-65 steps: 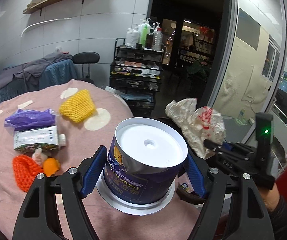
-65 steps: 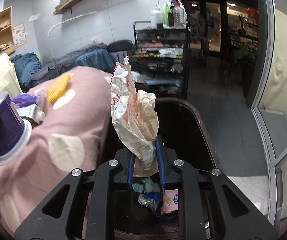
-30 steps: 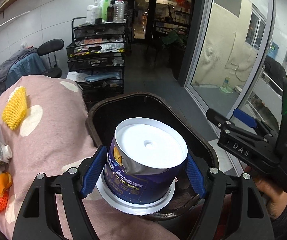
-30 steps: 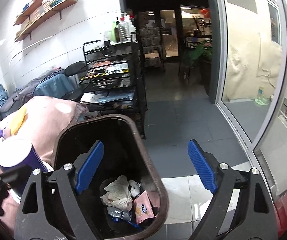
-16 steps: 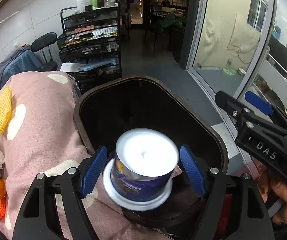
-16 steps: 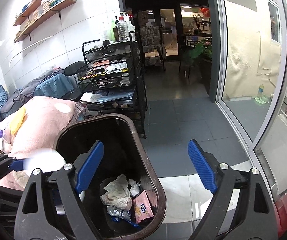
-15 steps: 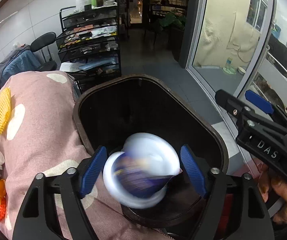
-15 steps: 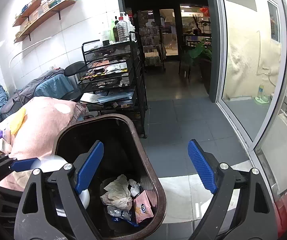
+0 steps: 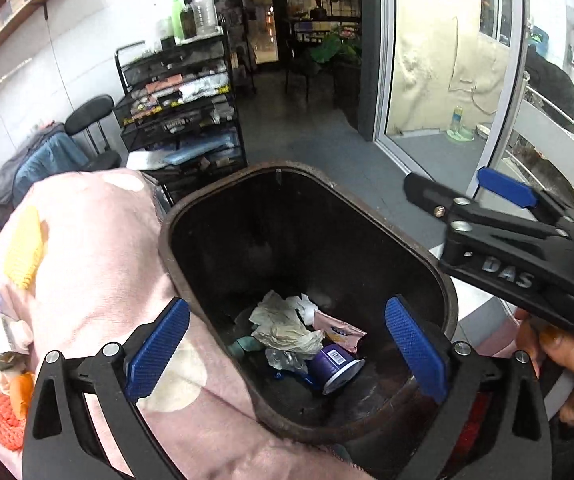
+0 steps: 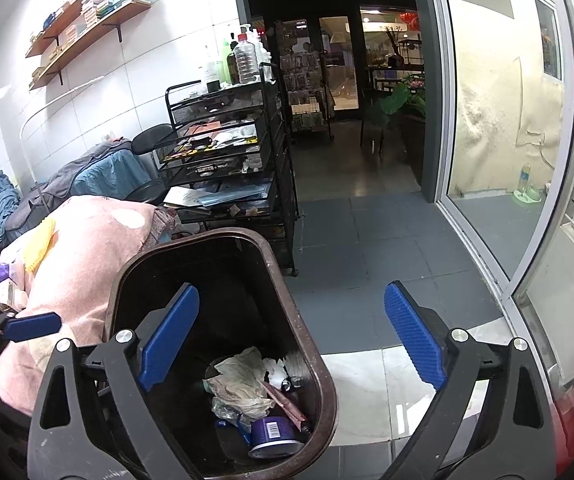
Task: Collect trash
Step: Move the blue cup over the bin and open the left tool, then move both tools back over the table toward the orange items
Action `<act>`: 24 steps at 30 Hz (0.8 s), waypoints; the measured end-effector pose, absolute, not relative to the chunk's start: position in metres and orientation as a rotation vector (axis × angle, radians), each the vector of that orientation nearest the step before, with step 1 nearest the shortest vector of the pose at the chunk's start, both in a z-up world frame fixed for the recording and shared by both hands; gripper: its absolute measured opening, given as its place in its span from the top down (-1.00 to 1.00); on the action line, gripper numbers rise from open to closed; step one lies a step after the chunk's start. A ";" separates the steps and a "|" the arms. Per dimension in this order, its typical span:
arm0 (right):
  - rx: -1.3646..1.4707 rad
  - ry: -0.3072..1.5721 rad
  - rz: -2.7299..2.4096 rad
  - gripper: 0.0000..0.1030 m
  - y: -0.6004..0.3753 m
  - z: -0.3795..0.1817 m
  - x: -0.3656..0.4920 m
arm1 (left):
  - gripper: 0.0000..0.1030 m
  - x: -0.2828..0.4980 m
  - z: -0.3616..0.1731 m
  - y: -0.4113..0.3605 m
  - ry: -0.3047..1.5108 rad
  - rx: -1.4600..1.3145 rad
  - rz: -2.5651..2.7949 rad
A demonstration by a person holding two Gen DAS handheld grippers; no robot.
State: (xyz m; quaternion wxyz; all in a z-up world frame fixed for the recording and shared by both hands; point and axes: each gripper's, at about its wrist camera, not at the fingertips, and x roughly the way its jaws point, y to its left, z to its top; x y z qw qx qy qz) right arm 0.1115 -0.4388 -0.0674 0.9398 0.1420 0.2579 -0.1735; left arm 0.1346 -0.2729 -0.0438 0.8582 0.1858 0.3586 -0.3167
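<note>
I've got both the left gripper and right gripper with fingers apart, empty, over the brown bin; purple cup lies inside, below my left fingers, beside crumpled paper.

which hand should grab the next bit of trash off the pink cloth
Left, probably. The left tool is open and empty, right beside the pink cloth holding the orange net. The right tool, also open, sits on the bin's far side.
</note>
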 end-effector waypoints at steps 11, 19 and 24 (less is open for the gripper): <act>0.269 0.532 -0.260 -0.82 -0.414 -0.067 0.117 | -0.90 0.115 -0.014 -0.209 0.651 0.279 -0.607; 0.238 0.540 -0.142 -0.82 -0.375 -0.062 0.126 | -0.90 0.117 -0.010 -0.150 0.636 0.227 -0.484; 0.217 0.534 -0.038 -0.82 -0.343 -0.055 0.131 | -0.90 0.118 -0.013 -0.112 0.646 0.225 -0.394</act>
